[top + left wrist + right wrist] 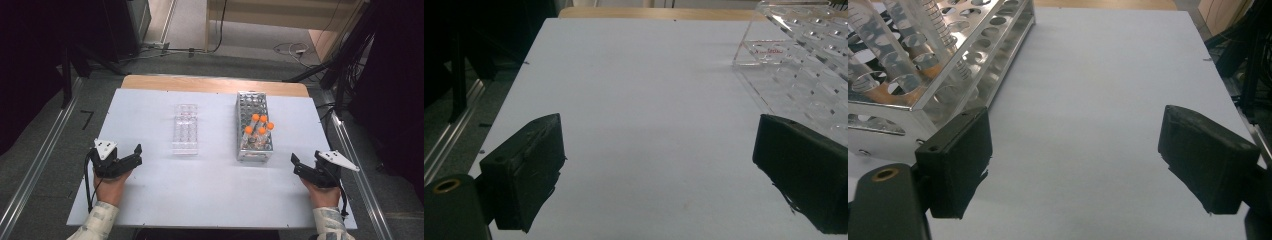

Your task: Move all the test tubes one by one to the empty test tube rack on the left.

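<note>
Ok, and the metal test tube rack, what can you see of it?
The metal test tube rack is a shiny perforated box, long side running away from the person, right of centre on the white table. Five orange-capped clear tubes stand upright at its near end; the far holes are empty. Neither gripper touches it.

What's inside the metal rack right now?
The metal rack holds five orange-capped tubes, clustered at its near end; the far holes look empty. The tubes' lower ends are hidden by the rack's plates, so their contents can't be told.

White bench [210,190] carries a clear plastic rack [185,129] left of a metal tube rack [254,131], well apart.
</note>
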The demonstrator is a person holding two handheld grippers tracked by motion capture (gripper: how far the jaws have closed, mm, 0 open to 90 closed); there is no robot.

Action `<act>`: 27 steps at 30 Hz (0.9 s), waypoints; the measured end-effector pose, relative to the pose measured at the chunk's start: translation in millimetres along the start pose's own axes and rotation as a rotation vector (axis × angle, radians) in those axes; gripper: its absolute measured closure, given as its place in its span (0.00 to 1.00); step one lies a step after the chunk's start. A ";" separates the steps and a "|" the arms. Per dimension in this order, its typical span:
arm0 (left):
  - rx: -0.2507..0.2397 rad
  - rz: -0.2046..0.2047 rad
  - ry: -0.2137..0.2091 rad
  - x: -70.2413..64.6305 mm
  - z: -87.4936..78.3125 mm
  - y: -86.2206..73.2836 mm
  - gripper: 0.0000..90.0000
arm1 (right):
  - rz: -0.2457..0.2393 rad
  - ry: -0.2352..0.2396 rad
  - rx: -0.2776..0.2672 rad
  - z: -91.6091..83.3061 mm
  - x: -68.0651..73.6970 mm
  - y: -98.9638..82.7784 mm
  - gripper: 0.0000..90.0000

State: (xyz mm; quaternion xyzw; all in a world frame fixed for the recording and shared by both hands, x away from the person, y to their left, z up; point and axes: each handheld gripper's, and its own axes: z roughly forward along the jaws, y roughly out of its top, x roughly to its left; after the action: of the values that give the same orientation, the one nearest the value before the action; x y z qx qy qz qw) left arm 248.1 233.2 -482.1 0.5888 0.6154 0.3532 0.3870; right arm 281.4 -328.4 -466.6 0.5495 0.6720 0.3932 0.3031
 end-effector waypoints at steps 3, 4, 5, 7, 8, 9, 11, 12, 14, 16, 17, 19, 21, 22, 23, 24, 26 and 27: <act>0.000 -0.002 0.000 0.2 0.1 0.0 0.08 | 0.001 0.002 0.000 -0.4 0.6 0.2 0.14; -0.001 -0.002 0.000 0.1 0.2 0.0 0.08 | 0.001 0.003 0.001 -0.4 0.8 0.1 0.14; -0.003 -0.002 0.000 -0.2 0.0 0.1 0.08 | 0.000 0.003 0.003 -0.4 1.1 0.1 0.14; -0.006 0.001 -0.004 -0.8 -0.3 0.0 0.08 | 0.000 0.005 0.004 -0.3 1.8 0.0 0.14; -0.005 0.005 -0.002 -1.2 -0.4 0.0 0.08 | -0.001 0.006 0.003 -0.3 2.1 0.0 0.14; -0.007 0.006 0.000 -1.7 -0.3 -0.2 0.08 | -0.002 0.008 0.002 -0.3 2.2 0.1 0.14; -0.006 0.007 0.000 -2.0 -0.2 -0.1 0.08 | -0.001 0.010 0.001 -0.3 2.6 0.3 0.14; -0.007 0.005 -0.002 -2.4 0.8 -0.3 0.08 | -0.001 0.011 0.000 -0.6 4.1 0.7 0.15; -0.002 0.009 -0.001 -2.4 1.0 -0.3 0.08 | -0.005 0.019 -0.001 -0.4 6.4 1.1 0.15; -0.003 0.011 -0.002 -2.8 1.1 -0.2 0.08 | -0.018 0.023 -0.006 0.1 8.9 1.6 0.15; -0.003 0.011 -0.002 -2.8 1.1 -0.2 0.08 | -0.019 0.025 -0.004 0.2 10.0 2.0 0.15; -0.007 0.013 -0.003 -3.7 1.2 -0.2 0.08 | -0.020 0.030 -0.006 0.8 11.0 2.8 0.15; -0.007 0.012 -0.004 -3.9 1.2 -0.2 0.08 | -0.017 0.035 -0.008 1.0 12.0 3.5 0.15; -0.007 0.012 -0.004 -3.9 1.2 -0.2 0.08 | -0.018 0.037 -0.010 1.2 12.4 3.9 0.15; -0.007 0.015 -0.004 -4.0 1.1 -0.2 0.08 | -0.019 0.037 -0.010 1.1 12.8 4.2 0.15; -0.005 0.018 -0.005 -4.1 1.2 -0.2 0.08 | -0.018 0.041 -0.012 1.4 13.5 4.6 0.15; -0.006 0.018 -0.005 -4.2 1.5 -0.2 0.08 | -0.019 0.044 -0.012 1.9 14.8 5.4 0.15; -0.004 0.019 -0.007 -4.5 1.5 -0.4 0.08 | -0.023 0.046 -0.014 2.2 15.3 5.9 0.16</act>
State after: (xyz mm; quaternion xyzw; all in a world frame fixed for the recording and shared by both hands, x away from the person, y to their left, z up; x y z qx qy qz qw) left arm 249.3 228.7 -482.9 0.5950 0.6077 0.3561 0.3871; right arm 283.0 -312.5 -462.3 0.5303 0.6825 0.4067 0.2959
